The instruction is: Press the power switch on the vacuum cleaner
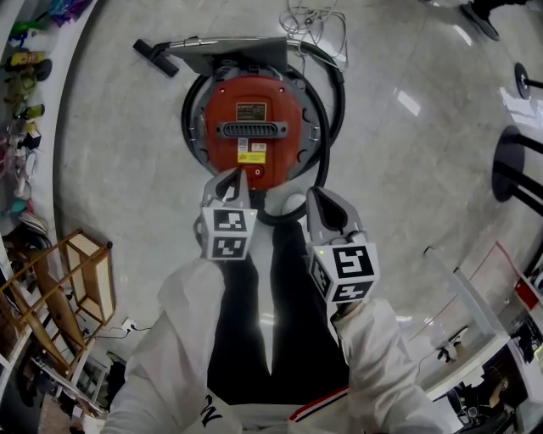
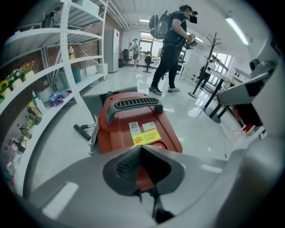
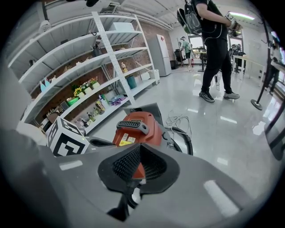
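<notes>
A red canister vacuum cleaner point(image 1: 252, 127) with a grey carry handle point(image 1: 252, 130) stands on the pale floor, its black hose point(image 1: 321, 106) looped around it. My left gripper point(image 1: 231, 180) is shut with nothing in it, and its tip hangs over the near edge of the red lid. In the left gripper view the vacuum cleaner point(image 2: 133, 127) fills the middle, just beyond the left gripper point(image 2: 141, 149). My right gripper point(image 1: 316, 197) is shut and empty, held to the right of the vacuum by the hose. The right gripper view shows the vacuum cleaner point(image 3: 133, 129) further off.
A floor nozzle point(image 1: 154, 56) and wand lie behind the vacuum, with a loose white cable point(image 1: 314, 21) beside them. Shelving with small items point(image 1: 21, 76) runs along the left. A wooden rack point(image 1: 72, 280) stands at lower left. A person point(image 2: 171, 44) and black stands point(image 1: 516, 165) are off to the right.
</notes>
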The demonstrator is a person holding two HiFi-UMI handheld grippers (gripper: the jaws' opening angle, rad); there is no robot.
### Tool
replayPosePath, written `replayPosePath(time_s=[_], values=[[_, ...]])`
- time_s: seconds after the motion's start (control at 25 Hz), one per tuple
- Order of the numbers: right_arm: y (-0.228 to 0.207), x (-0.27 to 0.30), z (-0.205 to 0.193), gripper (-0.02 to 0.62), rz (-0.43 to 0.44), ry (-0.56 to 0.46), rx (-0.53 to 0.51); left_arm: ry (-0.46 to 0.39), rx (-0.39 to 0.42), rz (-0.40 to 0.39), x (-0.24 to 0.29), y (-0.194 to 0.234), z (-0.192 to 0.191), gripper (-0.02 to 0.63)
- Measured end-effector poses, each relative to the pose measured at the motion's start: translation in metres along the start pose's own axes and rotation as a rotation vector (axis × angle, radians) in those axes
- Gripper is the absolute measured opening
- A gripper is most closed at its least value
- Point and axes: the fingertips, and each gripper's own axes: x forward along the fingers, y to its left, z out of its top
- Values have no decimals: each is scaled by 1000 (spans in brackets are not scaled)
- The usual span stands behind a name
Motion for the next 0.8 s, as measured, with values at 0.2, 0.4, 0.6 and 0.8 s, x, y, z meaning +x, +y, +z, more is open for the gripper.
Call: replayPosePath(time_s=[0.2,0.4,0.6,0.8], values=[[-2,0,-1,0,-2,-2,2,7,10,2,1,-1,-1,0],[1,1,-2,0,1,1,3,9,3,-2,1,1,-2,0],[3,3,-3,0,7,7,-1,9,-6,0,1,1,-2,0],[0,2,-4,0,3,8,-1,8,-10,0,1,1,-2,0]])
